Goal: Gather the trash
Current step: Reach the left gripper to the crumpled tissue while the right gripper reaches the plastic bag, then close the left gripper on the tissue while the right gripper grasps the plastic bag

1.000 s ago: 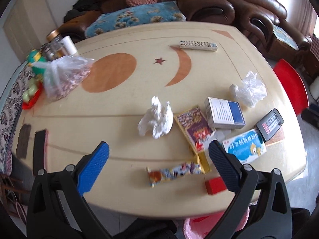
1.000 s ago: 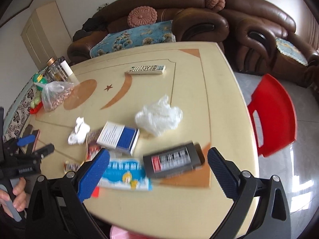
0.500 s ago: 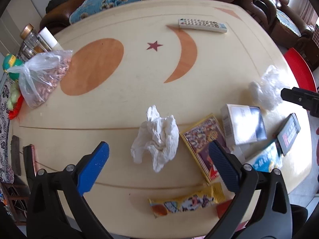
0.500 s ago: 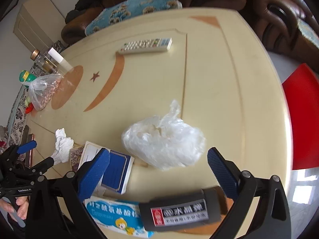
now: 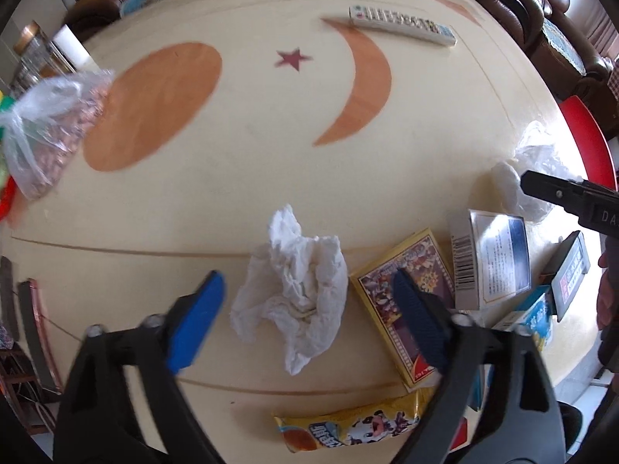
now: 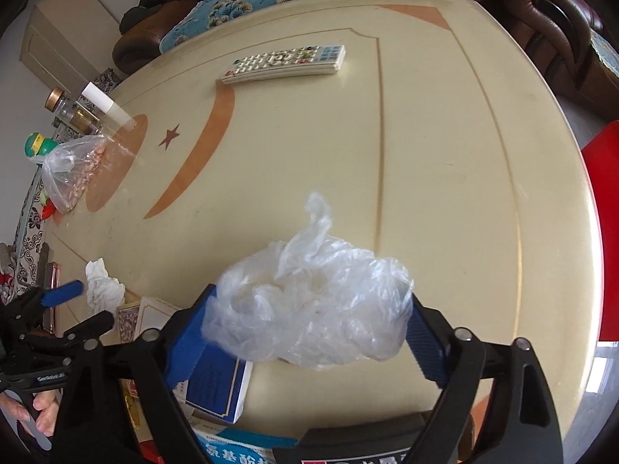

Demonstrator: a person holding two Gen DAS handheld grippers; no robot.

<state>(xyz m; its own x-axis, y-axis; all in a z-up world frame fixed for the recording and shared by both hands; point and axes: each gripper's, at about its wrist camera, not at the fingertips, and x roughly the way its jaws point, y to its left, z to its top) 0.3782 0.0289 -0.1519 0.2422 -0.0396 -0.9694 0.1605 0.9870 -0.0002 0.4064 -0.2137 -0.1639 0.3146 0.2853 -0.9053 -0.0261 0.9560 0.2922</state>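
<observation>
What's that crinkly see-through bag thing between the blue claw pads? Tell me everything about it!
The clear plastic bag is thin, see-through film scrunched into a loose, puffy ball, with one wispy end sticking up. It lies on the cream table, in front of the white remote. The right claw has a blue pad at each side of it and is closing in. A blue and white box sits right beside it.

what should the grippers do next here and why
Probably finish closing both at once. The right gripper straddles the crumpled plastic bag and its jaws are closing, with the pads at the bag's sides. The left gripper brackets the crumpled tissue, also closing but with gaps still showing. Neither piece of trash looks firmly pinched yet.
</observation>
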